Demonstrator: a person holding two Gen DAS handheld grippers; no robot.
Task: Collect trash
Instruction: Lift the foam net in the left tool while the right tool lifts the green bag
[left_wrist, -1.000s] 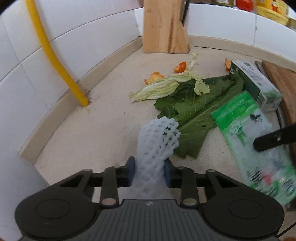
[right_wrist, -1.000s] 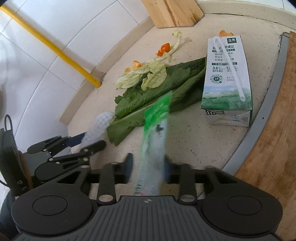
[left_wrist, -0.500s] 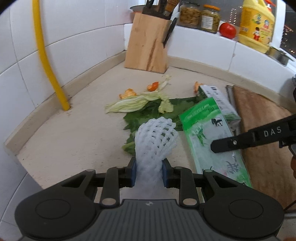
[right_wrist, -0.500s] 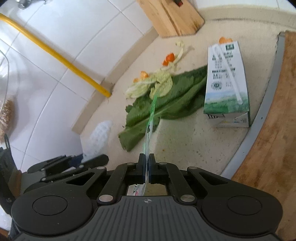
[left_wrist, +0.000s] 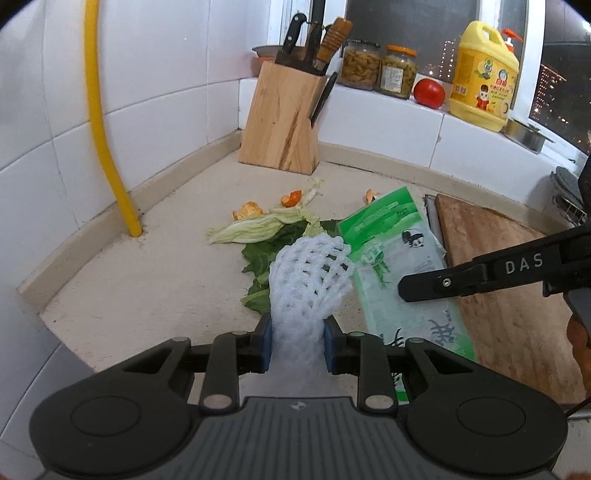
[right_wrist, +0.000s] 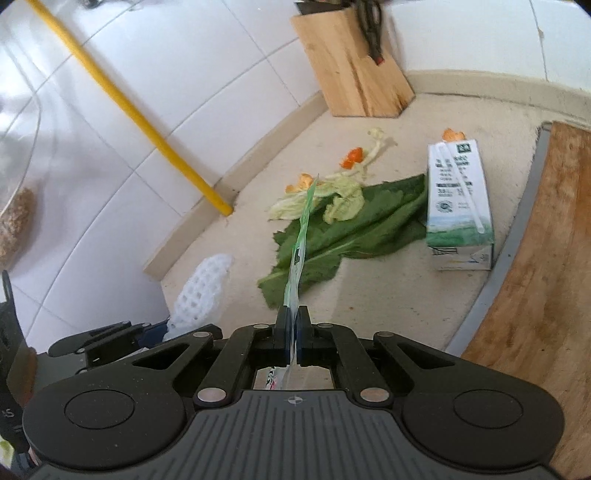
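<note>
Trash was in both your hands at that moment, lifted clear above the table (left_wrist: 140, 280); your left tool (left_wrist: 298, 343) had its blue pads pinched partway in on the white foam fruit net (left_wrist: 310, 280), which stood up out of the jaws and flared at the top; your right tool (right_wrist: 293, 332) was clamped tight on the green plastic wrapper (right_wrist: 301, 236), pads pressed right against the thin film, seen edge-on from its own camera and as a flat printed sheet from the left one; the right tool's jaws had just been closing, with that wrapper between them. Down on the table, more waited: dark green leaves (right_wrist: 365, 225) lay spread flat, with pale cabbage scraps (right_wrist: 343, 192) on top of their far end; orange peel bits (right_wrist: 352, 157) sat scattered just beyond; a milk carton (right_wrist: 458, 206) lay on its side beside the leaves, close to the edge of the wooden cutting board (right_wrist: 546, 280); a knife block (left_wrist: 284, 118) stood in the far corner, near the yellow pipe (left_wrist: 99, 122) on the tiled wall.
</note>
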